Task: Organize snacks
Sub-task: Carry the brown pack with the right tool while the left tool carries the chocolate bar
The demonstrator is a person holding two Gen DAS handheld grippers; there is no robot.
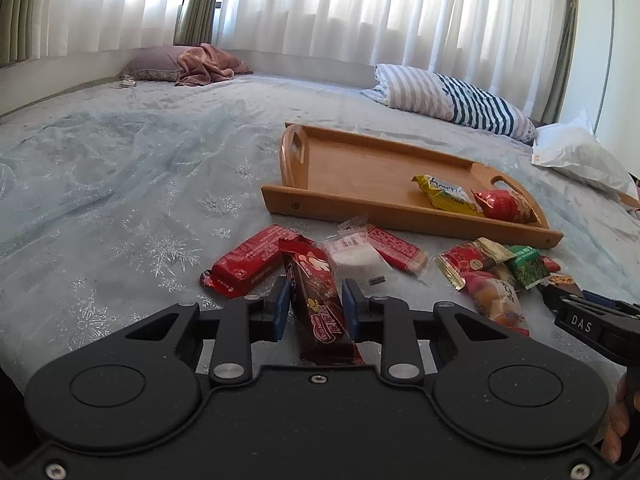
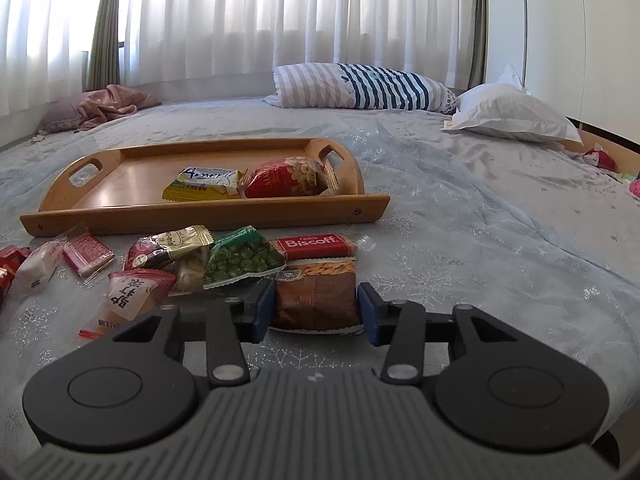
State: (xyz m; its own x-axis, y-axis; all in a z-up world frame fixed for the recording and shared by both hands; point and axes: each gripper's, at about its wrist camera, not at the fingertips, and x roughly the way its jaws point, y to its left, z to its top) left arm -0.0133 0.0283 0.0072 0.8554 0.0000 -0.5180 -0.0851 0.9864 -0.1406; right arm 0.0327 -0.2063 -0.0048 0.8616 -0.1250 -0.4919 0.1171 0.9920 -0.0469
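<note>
Left gripper [image 1: 316,308]: pads either side of a brown chocolate bar [image 1: 320,308], contact unclear.
Right gripper [image 2: 316,306]: closed around a brown nut packet [image 2: 316,296] on the bedspread [image 2: 460,216].
Tray [image 2: 200,214]: far side, holding a yellow packet [image 2: 204,184] and a red packet [image 2: 284,178].

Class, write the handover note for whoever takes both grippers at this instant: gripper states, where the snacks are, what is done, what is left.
Left gripper: jaws straddle the long dark-red snack bar, with gaps visible on both sides.
Right gripper: jaws either side of the brown nut packet; contact unclear.
Done: the yellow wafer pack and round red nut bag lie in the wooden handled tray.
Left: other snacks lie on the pale blue bedspread before the tray, including the red Biscoff biscuit and green pea packet.
</note>
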